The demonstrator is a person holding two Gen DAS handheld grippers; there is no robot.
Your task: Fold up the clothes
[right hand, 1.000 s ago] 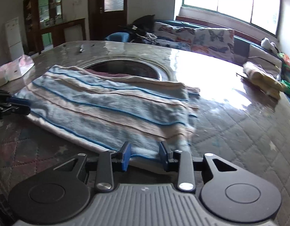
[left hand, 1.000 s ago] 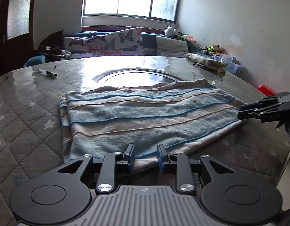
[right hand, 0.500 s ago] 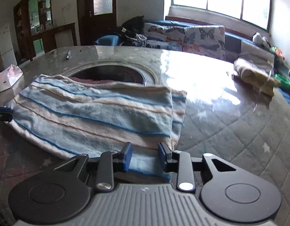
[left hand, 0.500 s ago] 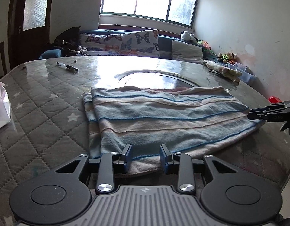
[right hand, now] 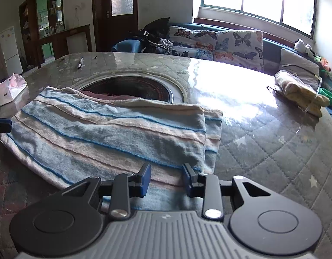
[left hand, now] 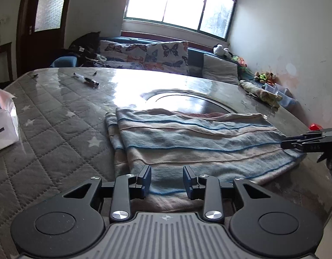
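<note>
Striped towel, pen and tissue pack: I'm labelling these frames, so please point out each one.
striped towel (left hand: 198, 142), left wrist view, middle of its folded top layer.
pen (right hand: 80, 62), right wrist view, middle of its barrel.
tissue pack (left hand: 3, 125), left wrist view, its white side.

We count one striped towel (left hand: 194, 144) on the tabletop (left hand: 58, 125), one pen (left hand: 86, 79) beyond it, one white bag (left hand: 3, 127) to its left, two butterfly cushions (left hand: 166, 54) behind, and two grippers.
</note>
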